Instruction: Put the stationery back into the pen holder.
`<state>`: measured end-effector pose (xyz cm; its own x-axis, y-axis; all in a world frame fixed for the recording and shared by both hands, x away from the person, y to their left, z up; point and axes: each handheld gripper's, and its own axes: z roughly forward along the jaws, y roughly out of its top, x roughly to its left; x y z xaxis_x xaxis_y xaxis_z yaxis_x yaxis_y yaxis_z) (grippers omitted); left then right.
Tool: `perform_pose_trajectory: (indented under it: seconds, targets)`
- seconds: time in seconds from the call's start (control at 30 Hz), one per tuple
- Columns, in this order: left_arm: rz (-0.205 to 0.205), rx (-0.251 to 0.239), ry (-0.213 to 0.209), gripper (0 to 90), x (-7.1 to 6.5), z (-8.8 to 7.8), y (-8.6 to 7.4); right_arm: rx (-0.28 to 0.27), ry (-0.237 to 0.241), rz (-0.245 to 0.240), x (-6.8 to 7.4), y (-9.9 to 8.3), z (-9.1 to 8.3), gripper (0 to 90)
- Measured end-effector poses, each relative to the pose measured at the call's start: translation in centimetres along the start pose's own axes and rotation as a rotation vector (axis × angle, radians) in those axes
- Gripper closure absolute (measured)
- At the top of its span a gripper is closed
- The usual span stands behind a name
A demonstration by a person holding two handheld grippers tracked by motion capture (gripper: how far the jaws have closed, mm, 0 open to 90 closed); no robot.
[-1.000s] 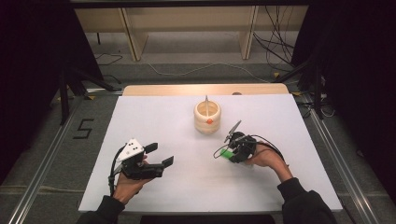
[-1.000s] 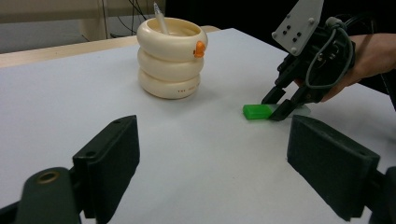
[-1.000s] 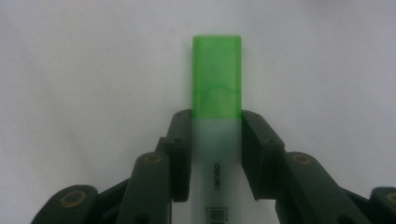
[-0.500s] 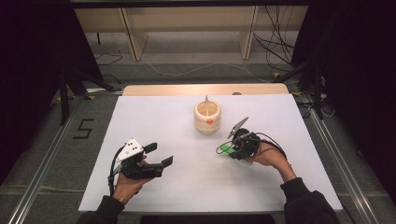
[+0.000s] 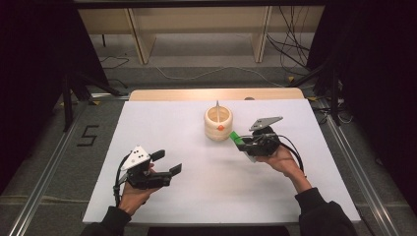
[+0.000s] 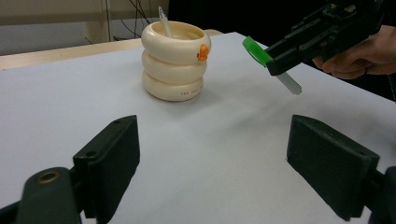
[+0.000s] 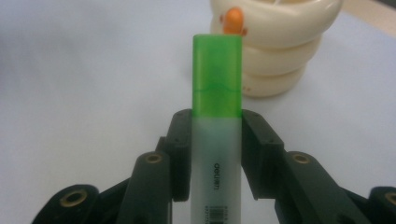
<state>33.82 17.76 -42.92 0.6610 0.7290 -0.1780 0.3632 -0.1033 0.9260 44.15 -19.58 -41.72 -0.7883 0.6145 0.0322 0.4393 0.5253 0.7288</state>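
Green cap first: in the high view the right gripper (image 5: 244, 145) is clamped on a highlighter (image 5: 236, 138), just off the cream ring-shaped holder (image 5: 218, 124) at its 4 o'clock, above the white surface (image 5: 162, 123). The left gripper (image 5: 167, 163) sits jaws apart near 7 o'clock, holding nothing.

Left gripper view: the highlighter (image 6: 271, 63) hangs tilted, cap up. I'd straighten it before going over the rim.

Right gripper view: the jaws pinch the barrel (image 7: 216, 163) squarely; aim past the pen already inside.
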Motion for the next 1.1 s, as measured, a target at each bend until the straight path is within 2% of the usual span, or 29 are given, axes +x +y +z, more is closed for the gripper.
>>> perform_pose_trajectory:
  seconds: [0.23,0.5,0.83,1.1]
  targets:
    - [0.000,-0.001,0.003,16.9,0.0,0.0,0.0,-0.122,-0.069,0.046,0.4,0.2,-0.4,67.1]
    - [0.000,-0.001,0.009,16.9,0.1,0.0,0.0,-0.217,-0.118,0.071,0.7,0.7,-1.0,67.1]
    - [-0.006,-0.006,0.018,16.9,0.2,-0.1,-0.1,-0.262,-0.133,0.078,0.6,1.4,-1.5,67.1]
    - [-0.007,-0.006,0.016,16.9,0.2,-0.1,-0.1,-0.296,-0.145,0.091,0.1,2.4,-1.2,67.0]
